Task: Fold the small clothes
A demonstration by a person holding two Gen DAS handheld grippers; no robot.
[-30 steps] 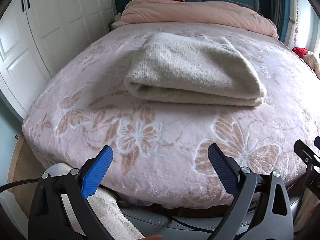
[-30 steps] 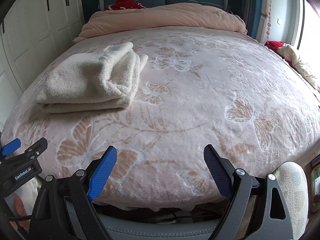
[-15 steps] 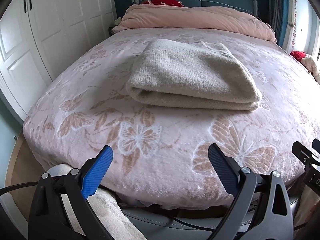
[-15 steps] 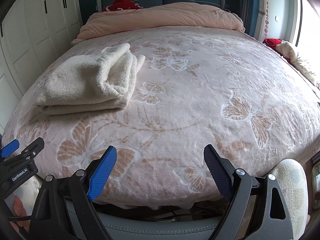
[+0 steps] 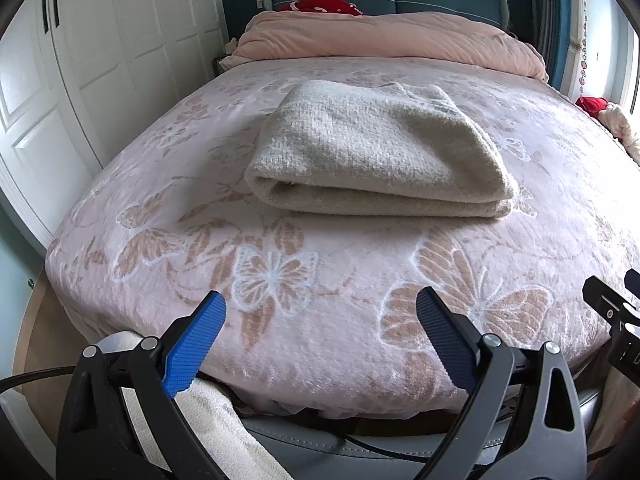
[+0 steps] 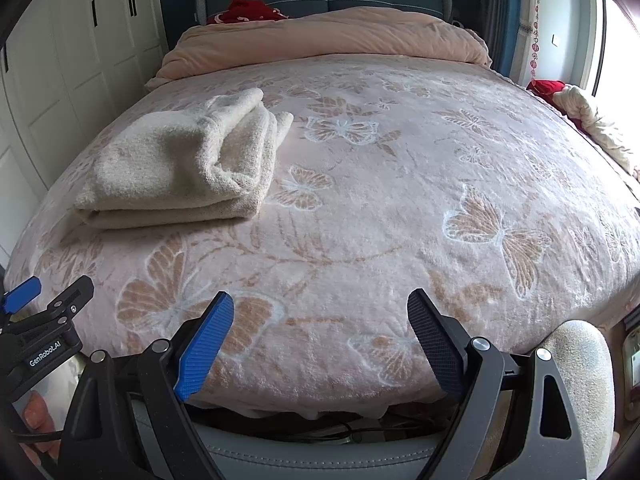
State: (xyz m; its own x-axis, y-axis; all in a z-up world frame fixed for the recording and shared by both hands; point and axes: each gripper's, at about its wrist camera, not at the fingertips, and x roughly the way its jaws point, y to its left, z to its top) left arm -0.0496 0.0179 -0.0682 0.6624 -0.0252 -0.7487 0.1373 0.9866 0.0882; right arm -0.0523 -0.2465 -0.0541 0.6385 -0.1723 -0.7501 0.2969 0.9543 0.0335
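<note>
A cream knitted garment (image 5: 372,152) lies folded into a thick rectangle on the pink butterfly-pattern bedspread (image 5: 320,280). It also shows at the left in the right wrist view (image 6: 180,168). My left gripper (image 5: 320,340) is open and empty, held over the foot edge of the bed, well short of the garment. My right gripper (image 6: 320,340) is open and empty, also at the foot edge, to the right of the garment. The left gripper's side shows at the left edge of the right wrist view (image 6: 40,320).
A rolled pink duvet (image 5: 384,40) lies at the head of the bed with a red item (image 5: 324,0) behind it. White wardrobe doors (image 5: 80,80) stand on the left. Red and cream clothes (image 6: 576,112) lie at the right edge. A cream cloth (image 5: 224,432) hangs below the left gripper.
Both grippers have drawn back and risen slightly from the bed; the folded garment has stayed put. Both grippers remain open.
</note>
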